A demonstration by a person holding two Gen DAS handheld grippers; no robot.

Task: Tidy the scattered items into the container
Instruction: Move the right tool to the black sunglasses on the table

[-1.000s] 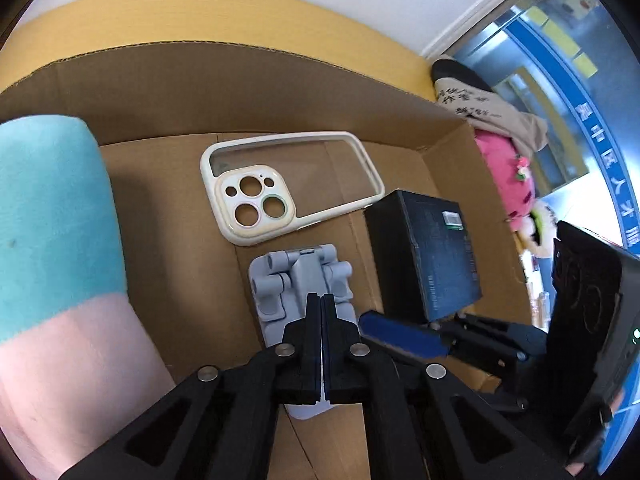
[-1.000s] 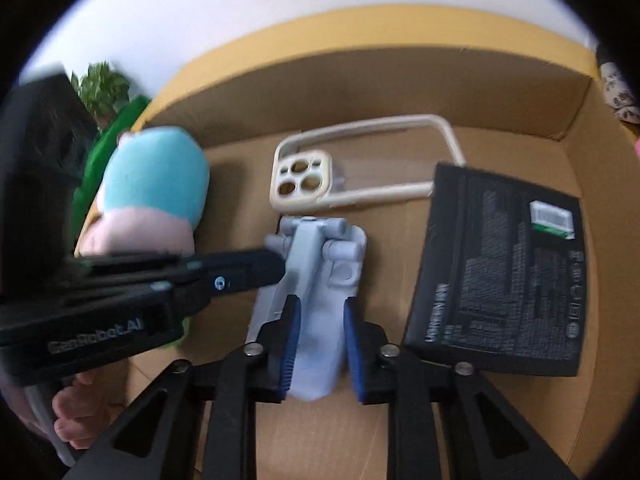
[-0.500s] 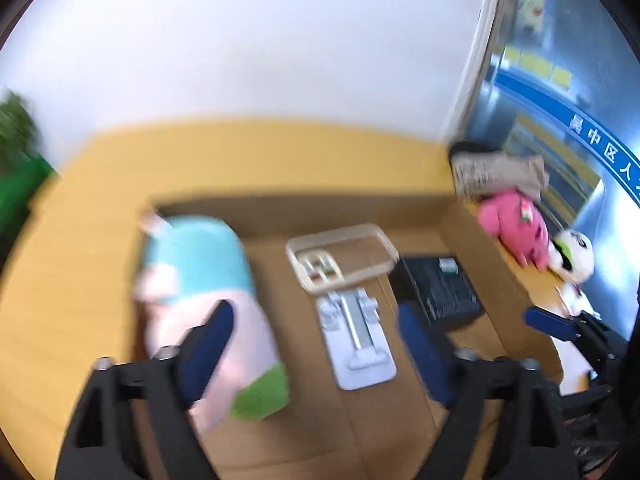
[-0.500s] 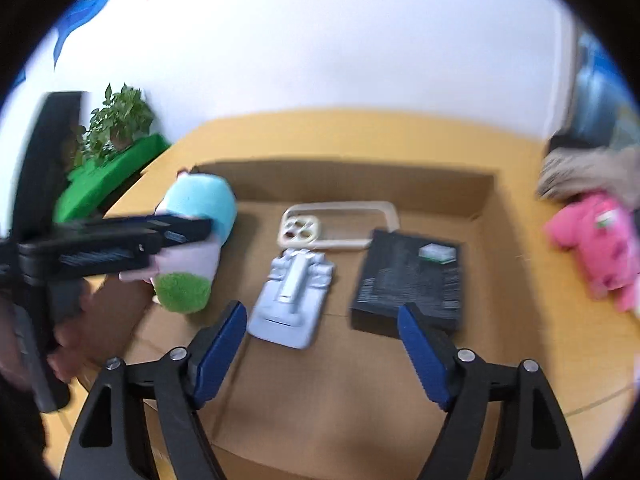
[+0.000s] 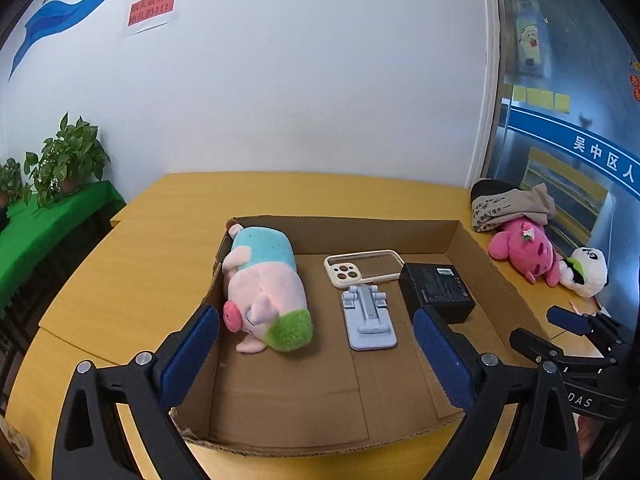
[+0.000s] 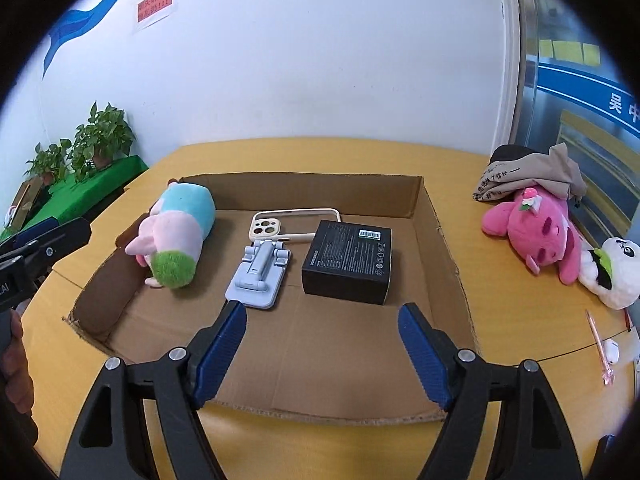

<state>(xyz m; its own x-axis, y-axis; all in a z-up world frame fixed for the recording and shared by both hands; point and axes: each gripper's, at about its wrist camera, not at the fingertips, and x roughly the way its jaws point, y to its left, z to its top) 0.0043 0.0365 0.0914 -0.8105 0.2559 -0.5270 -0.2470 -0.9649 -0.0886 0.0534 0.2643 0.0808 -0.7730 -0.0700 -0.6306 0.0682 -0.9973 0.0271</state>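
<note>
An open cardboard box (image 5: 344, 232) (image 6: 304, 188) sits on the yellow table. Inside it lie a pink-and-teal plush pig (image 5: 264, 284) (image 6: 176, 236), a cream phone case (image 5: 352, 270) (image 6: 266, 228), a pale blue phone stand (image 5: 368, 316) (image 6: 260, 276) and a black carton (image 5: 436, 288) (image 6: 348, 260). My left gripper (image 5: 315, 314) hovers above the box's near side, its jaws opening wide with nothing between them. My right gripper (image 6: 322, 309) is open and empty above the near edge. On the table to the right lie a pink plush (image 6: 536, 232) and a panda plush (image 6: 616, 272).
A beige cloth bag (image 6: 528, 176) lies behind the pink plush. A pink pen (image 6: 598, 344) and a small white item (image 6: 611, 350) rest near the table's right edge. Potted plants (image 5: 68, 160) stand on a green shelf at the left. A white wall is behind.
Both grippers let go of the phone stand, opened and pulled back and up out of the box. The stand now lies flat on the box floor.
</note>
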